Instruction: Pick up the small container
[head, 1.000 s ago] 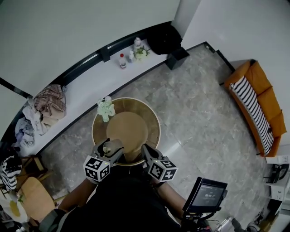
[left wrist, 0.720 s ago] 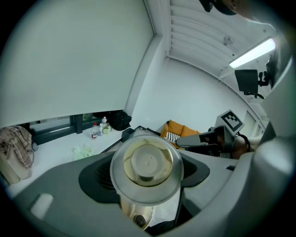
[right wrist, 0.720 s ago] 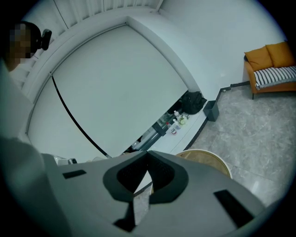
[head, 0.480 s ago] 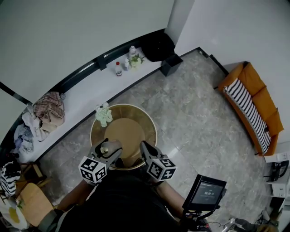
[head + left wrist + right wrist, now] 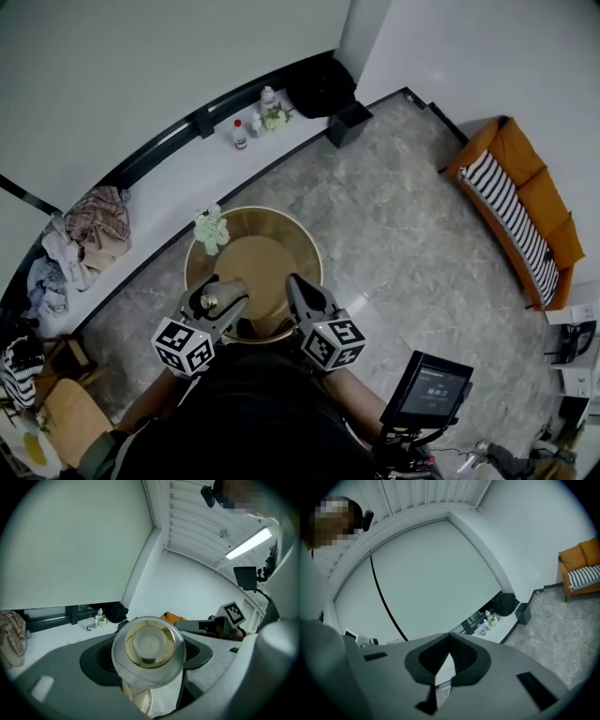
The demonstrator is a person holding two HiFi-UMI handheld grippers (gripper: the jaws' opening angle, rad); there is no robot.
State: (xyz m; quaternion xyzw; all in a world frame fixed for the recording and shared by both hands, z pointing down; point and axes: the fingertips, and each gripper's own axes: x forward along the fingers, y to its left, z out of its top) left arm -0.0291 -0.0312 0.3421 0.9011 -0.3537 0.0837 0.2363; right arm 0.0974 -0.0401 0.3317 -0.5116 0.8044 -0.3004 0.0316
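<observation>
The small container (image 5: 147, 649) is a clear round tub with a pale lid, seen end-on in the left gripper view. My left gripper (image 5: 146, 666) is shut on it, one jaw at each side. In the head view the small container (image 5: 209, 302) shows as a pale spot in the left gripper (image 5: 215, 297), over the near left rim of the round wooden table (image 5: 272, 225). The right gripper (image 5: 293, 284) hangs beside it over the table's near edge. In the right gripper view the right gripper (image 5: 449, 641) is shut, with nothing between its dark pads.
A small pot of pale flowers (image 5: 212, 228) stands on the table's far left. Behind, a white ledge (image 5: 169, 183) carries bottles (image 5: 241, 134), a black bag (image 5: 322, 89) and piled clothes (image 5: 94, 217). An orange sofa (image 5: 516, 202) is at the right, a screen (image 5: 429, 389) near right.
The head view has drifted, so the table and room sit a little further left and up. Both grippers stay over the table's near edge, and the left still holds the container.
</observation>
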